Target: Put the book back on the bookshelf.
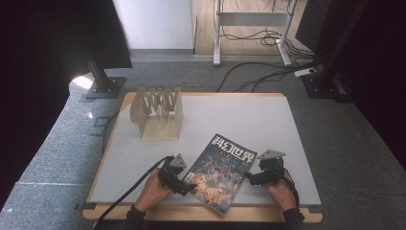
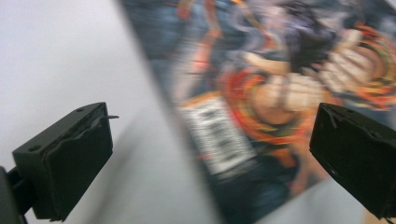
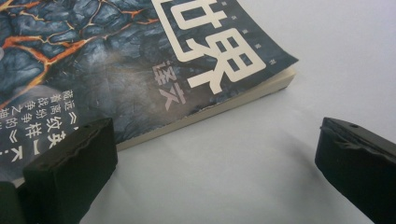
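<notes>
Grey carpet with loose cables surrounds the table (image 1: pixel 268 115), which has a pale top and a wooden rim. On its near part lies a magazine (image 1: pixel 221 170) with a dark, colourful cover, flat and turned at an angle. Left gripper (image 1: pixel 184 184) is at the magazine's left edge, fingers (image 2: pixel 70 158) spread wide (one over the cover). Right gripper (image 1: pixel 250 178) is just beside the right edge, fingers (image 3: pixel 70 172) also spread, pinching nothing. Farther back stands a wooden rack (image 1: pixel 158 112).
</notes>
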Motion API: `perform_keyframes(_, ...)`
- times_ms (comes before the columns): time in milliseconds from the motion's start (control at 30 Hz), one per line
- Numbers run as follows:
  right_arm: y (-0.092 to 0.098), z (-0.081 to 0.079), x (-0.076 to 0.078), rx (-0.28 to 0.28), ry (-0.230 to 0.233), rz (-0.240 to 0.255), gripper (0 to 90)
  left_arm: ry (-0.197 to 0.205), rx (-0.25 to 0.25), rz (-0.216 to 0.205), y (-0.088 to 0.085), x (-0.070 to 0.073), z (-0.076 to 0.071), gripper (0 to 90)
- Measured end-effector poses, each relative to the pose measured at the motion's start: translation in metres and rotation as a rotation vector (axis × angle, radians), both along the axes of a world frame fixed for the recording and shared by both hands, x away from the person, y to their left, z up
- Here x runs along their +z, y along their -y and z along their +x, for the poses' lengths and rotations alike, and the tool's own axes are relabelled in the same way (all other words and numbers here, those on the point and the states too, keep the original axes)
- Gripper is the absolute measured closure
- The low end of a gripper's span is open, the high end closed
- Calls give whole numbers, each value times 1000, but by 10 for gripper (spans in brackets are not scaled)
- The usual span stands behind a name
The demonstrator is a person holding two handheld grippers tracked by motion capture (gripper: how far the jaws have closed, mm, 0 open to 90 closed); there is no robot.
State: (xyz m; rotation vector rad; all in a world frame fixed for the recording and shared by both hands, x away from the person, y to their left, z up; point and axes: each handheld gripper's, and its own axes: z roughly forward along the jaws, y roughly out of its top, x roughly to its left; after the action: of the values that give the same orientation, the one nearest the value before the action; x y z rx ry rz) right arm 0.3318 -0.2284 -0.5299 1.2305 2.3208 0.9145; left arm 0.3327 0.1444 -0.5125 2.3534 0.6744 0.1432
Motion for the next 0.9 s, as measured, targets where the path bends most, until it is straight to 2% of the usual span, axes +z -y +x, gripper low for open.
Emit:
perform_keyframes(67, 0, 1, -1, -4, -7, 9, 0, 9, 18, 6, -5, 2, 4, 0)
perform_keyframes(100, 0, 3, -2, -11, -7, 19, 0, 32, 63, 20, -15, 5, 13, 0)
perform_keyframes(200, -1, 8, -3, -22, -1, 31, 0, 47, 92, 38, -23, 6, 20, 0)
perform_keyframes(300, -3, 13, -3, -24, -3, 36, 0, 59, 140, 55, -32, 3, 30, 0)
perform_keyframes(333, -5, 19, -3, -25, -2, 32, 0, 64, 165, 75, -34, -3, 34, 0)
perform_keyframes(400, -9, 26, -2, -28, -1, 22, 0, 55, 160, 91, -32, -11, 36, 0)
perform_keyframes(433, -11, 29, -2, -27, 1, 16, 0, 49, 164, 61, -31, -12, 36, 0)
perform_keyframes(467, -14, 32, -1, -28, 1, 12, 0, 53, 158, 55, -29, -14, 34, 0)
perform_keyframes(500, -15, 35, -1, -27, 3, 9, 0, 53, 158, 55, -29, -14, 34, 0)
perform_keyframes(533, -17, 38, -1, -28, 3, 3, 0, 73, 166, 58, -27, -13, 31, 0)
perform_keyframes(700, -21, 50, 1, -33, 5, -21, 0, 72, 161, 38, -28, -15, 24, 0)
perform_keyframes(900, -26, 68, 0, -52, 24, -25, 0, 71, 117, 26, -20, -16, 10, 0)
